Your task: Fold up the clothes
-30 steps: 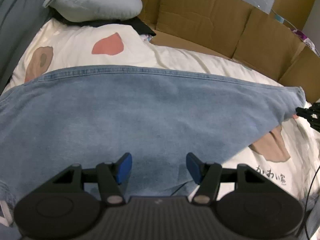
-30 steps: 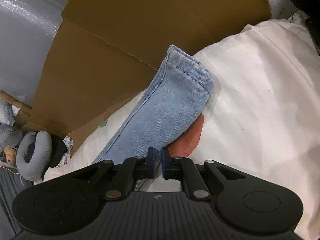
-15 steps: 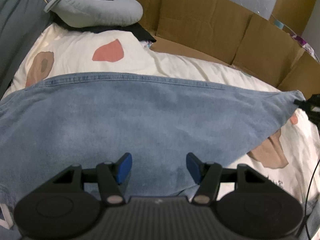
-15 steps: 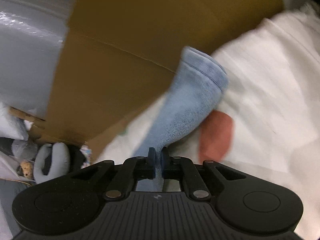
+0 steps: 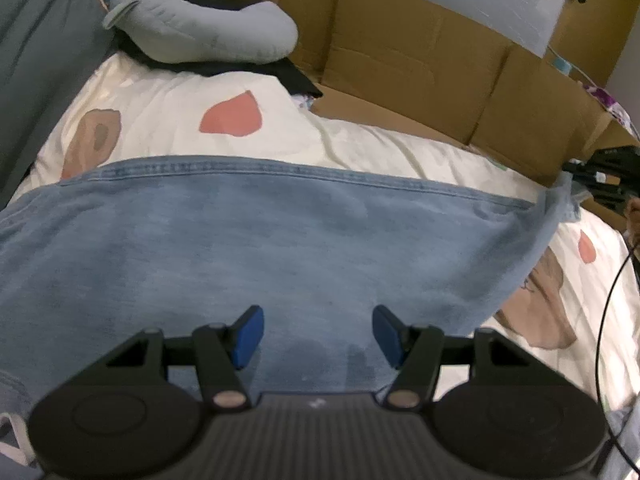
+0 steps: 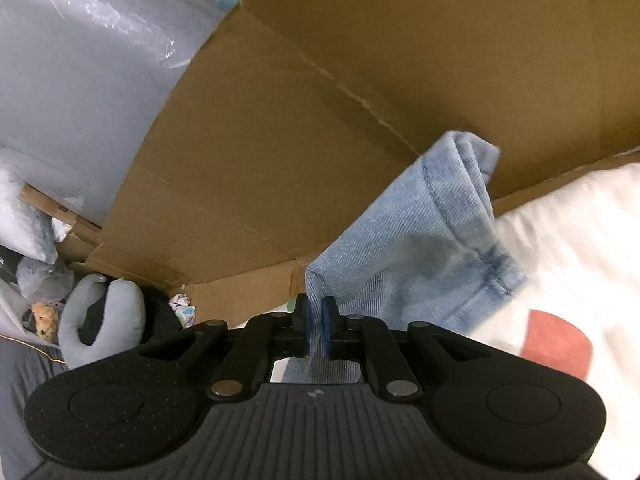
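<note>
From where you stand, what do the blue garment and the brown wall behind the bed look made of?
The blue garment looks like faded denim: diagonal twill weave, darker stitched seams. The brown wall looks like matte corrugated cardboard: creased fold lines and a torn edge.

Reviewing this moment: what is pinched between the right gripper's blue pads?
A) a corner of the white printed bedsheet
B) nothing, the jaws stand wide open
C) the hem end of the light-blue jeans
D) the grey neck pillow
C: in the right wrist view the right gripper is shut on the light-blue jeans, whose stitched hem end rises just past the pads.
</note>
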